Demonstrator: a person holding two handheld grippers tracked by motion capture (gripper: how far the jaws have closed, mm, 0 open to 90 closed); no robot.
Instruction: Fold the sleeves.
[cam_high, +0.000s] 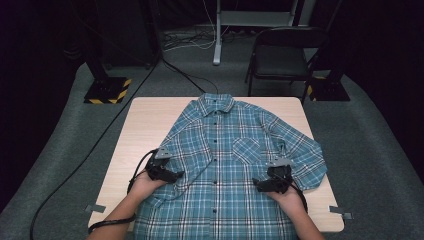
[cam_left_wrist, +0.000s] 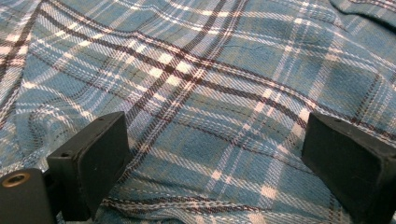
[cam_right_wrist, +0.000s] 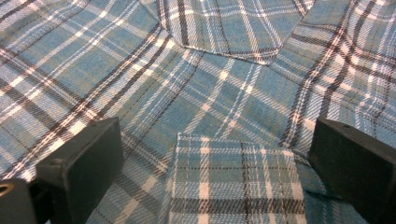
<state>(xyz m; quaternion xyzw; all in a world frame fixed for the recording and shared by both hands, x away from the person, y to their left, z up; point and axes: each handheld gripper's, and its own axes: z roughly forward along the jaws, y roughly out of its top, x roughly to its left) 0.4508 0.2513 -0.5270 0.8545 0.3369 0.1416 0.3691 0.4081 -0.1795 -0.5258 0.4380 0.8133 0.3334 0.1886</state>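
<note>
Plaid shirt flat on the desk, both sleeves in, body fold still to come

Plaid cotton in teal, white and dark brown lies under both my tools. Nearest me, the left gripper (cam_high: 172, 176) sits low over the shirt (cam_high: 225, 165) at its left side, just by the folded-in left sleeve (cam_high: 182, 155). In the left gripper view its jaws stand wide apart, with nothing between them but flat cloth below. The right gripper (cam_high: 264, 186) mirrors it on the other side, close to the right sleeve cuff (cam_right_wrist: 236, 182), which the right gripper view shows lying as a squared patch between the jaws. Those jaws are also spread open and clamp nothing.

Further out, the shirt lies face up, buttoned, its hem hanging toward my edge of the desk (cam_high: 145, 130) and its chest pocket (cam_high: 246, 149) right of the placket. The right sleeve is doubled back across the side of the body; the left one is tucked in along its flank. At the far end the collar (cam_high: 215, 104) sits near the desk's far edge. Beyond the desk I see a folding chair (cam_high: 280, 57) on the grey floor.

My reading: the sleeve folds look done or nearly so, though a little loose. What remains is folding the body lengthwise or bringing the hem up toward the collar, and for that I need fresh grips on the fabric.
</note>
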